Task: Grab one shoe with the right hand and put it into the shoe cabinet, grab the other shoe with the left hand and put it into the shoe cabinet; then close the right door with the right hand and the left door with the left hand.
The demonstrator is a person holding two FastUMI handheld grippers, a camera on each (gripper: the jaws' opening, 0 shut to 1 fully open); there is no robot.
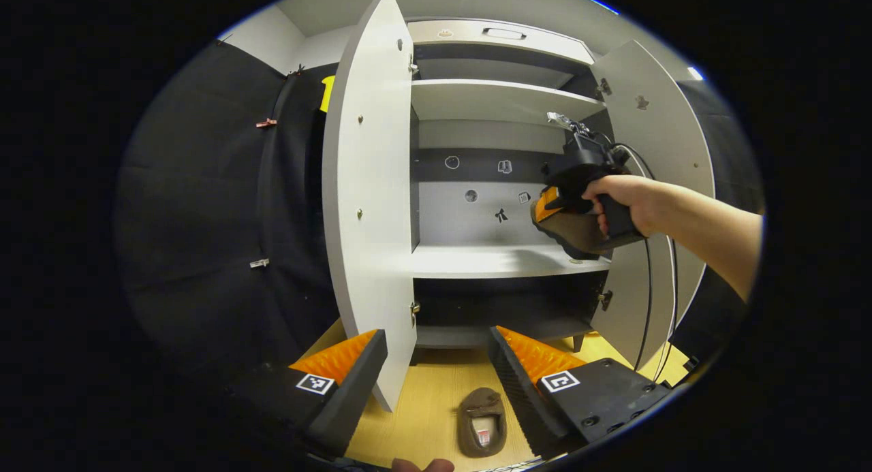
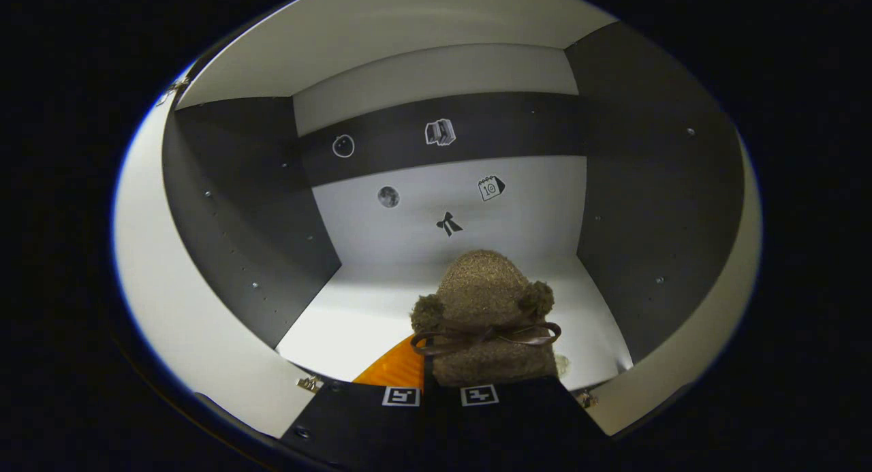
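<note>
A brown fuzzy shoe (image 2: pixel 484 308) with a ribbon bow sits between the fingers of my right gripper (image 2: pixel 439 383), which is shut on it inside the cabinet, just above the white middle shelf (image 2: pixel 354 315). In the left gripper view, a hand holds that right gripper (image 1: pixel 569 213) with the shoe (image 1: pixel 579 233) at the right end of the middle shelf (image 1: pixel 490 261). The other brown shoe (image 1: pixel 482 421) lies on the wooden floor in front of the cabinet. My left gripper (image 1: pixel 436 373) hangs open above it, apart from it.
Both cabinet doors stand open: the left door (image 1: pixel 368 206) juts out close to my left gripper's left finger, and the right door (image 1: pixel 654 186) is behind the person's forearm. An upper shelf (image 1: pixel 497 97) and a dark bottom compartment (image 1: pixel 504 308) are bare. Cables hang by the right door.
</note>
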